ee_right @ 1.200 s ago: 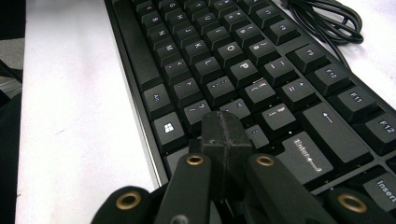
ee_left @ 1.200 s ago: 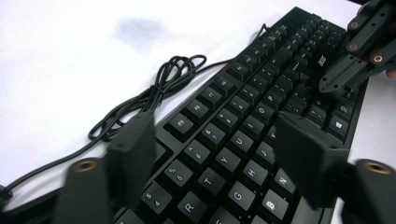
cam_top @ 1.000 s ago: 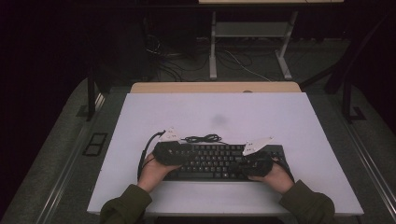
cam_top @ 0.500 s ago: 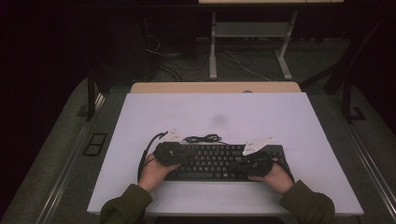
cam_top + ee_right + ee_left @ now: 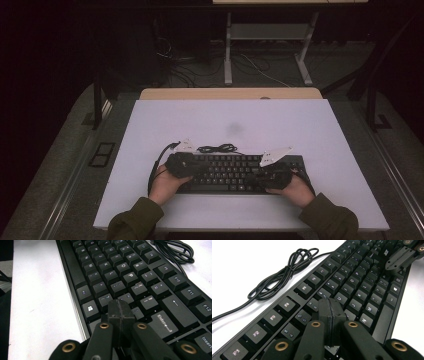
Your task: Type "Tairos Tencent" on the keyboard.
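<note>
Keyboard point(image 5: 235, 172) — black, full-size — lying flat near the front edge of a white counter point(image 5: 300, 125), with its cable point(image 5: 217, 148) bundled in a loose coil on the counter just behind it. A person in olive-green sleeves holds a hand-held gripper in each hand over the keys. The left hand-held gripper point(image 5: 331, 312) sits over the left part of the keyboard, its two black jaws pressed together with nothing between them, tips just above the number and upper letter rows. The right hand-held gripper point(image 5: 120, 312) sits over the right part, jaws likewise pressed together and pinching nothing, tips low over the keys beside the Enter key point(image 5: 166, 323). Whether either tip actually touches a key cannot be told. From above, both hands flank the keyboard — one at each end.
</note>
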